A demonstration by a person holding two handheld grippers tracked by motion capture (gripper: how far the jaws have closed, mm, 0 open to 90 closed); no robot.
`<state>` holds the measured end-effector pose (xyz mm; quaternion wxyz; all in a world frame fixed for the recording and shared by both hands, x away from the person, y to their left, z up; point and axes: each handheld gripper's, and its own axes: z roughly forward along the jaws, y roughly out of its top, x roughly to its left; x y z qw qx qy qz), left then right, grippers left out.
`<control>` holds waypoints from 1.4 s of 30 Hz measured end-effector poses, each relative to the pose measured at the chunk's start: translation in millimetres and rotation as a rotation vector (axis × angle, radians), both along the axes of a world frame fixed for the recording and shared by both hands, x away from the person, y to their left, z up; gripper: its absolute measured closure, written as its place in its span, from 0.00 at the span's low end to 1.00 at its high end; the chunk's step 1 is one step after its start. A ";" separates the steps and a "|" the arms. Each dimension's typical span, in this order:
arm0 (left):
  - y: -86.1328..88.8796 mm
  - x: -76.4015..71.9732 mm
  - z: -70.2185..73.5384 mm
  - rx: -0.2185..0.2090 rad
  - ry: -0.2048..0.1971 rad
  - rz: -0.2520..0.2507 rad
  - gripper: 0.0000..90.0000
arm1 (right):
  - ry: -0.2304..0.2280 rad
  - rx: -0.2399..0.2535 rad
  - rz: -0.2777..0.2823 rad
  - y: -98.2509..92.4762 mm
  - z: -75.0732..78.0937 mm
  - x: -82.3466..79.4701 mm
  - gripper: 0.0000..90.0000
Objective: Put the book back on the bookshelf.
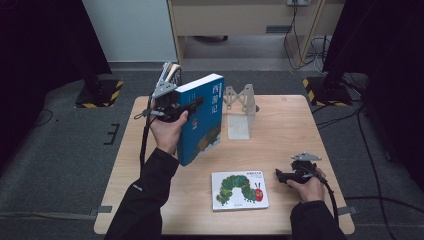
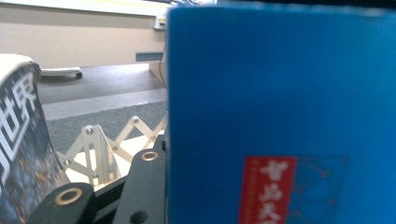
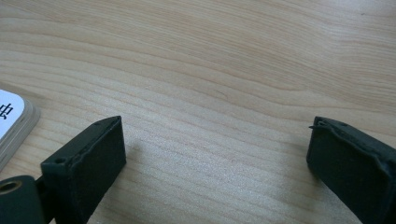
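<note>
I find the left gripper [image 1: 192, 104] clamped on the blue book [image 1: 202, 117], which stands upright and lifted at upper centre of the high view, just left of the metal bookend [image 1: 240, 112]. The right gripper [image 3: 215, 154] rests at lower right with jaws wide apart over bare table [image 3: 224, 60], nothing between them, beside the caterpillar picture book [image 1: 240, 190].

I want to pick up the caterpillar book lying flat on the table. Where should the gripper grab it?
Probably by its right edge. The caterpillar book lies flat on the table, so only its thin edges offer a hold. The right gripper sits just right of it, jaws open with nothing between them. Coming in low from that side, one jaw above the cover and one slid under the corner, looks simplest.
</note>
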<state>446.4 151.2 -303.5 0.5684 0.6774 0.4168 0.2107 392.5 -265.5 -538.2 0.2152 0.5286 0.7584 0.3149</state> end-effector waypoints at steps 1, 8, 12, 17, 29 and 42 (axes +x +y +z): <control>-0.7 3.5 1.5 0.001 -0.001 0.007 0.67 | -0.002 0.004 -0.004 0.3 -0.6 0.1 0.04; -3.0 28.0 7.2 0.027 0.009 0.061 0.67 | -0.006 0.002 0.000 0.0 -0.9 0.4 0.04; -3.6 40.7 7.3 0.033 0.022 0.092 0.67 | -0.004 0.001 0.001 -0.1 -0.9 0.6 0.04; 0.2 53.1 2.1 -0.004 0.031 0.126 0.67 | -0.004 0.002 0.001 -0.1 -0.9 0.6 0.04; -11.9 80.0 -17.7 0.019 0.053 0.175 0.67 | -0.003 0.004 0.001 0.0 -0.9 0.9 0.04; -34.5 103.7 -31.8 0.024 0.044 0.191 0.67 | -0.003 0.002 0.005 -0.3 -0.9 0.9 0.04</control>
